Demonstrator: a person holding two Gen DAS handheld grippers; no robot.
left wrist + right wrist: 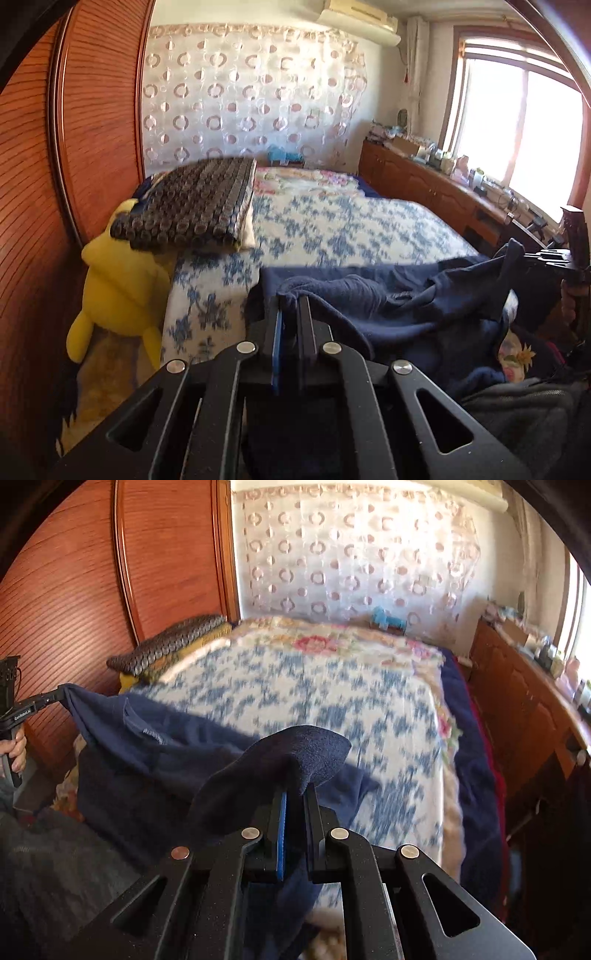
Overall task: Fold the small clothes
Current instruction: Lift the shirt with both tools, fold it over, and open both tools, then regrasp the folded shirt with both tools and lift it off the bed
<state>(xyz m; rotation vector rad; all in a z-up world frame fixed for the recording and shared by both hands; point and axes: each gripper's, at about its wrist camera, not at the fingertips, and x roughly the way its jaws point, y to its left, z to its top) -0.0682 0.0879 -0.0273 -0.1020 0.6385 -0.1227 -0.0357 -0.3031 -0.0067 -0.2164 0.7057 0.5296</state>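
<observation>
Clamping navy garment (424, 306) over floral bedspread (332, 229): left gripper (290, 306), right gripper (297, 790)

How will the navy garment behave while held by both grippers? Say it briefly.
Likely floppy: the navy garment sags between the left gripper and right gripper. Probably light and fleecy, so it should drape, not slip.

Both tools are matte black, two-finger frames with triangular cut-outs and four round silver pivot caps each. On the left gripper (290, 304) and the right gripper (298, 794), the left-hand finger of each pair carries a blue pad. Left of the wooden wardrobe (74, 590), a hand (16, 751) shows beside small white lettering on a black bar.
</observation>
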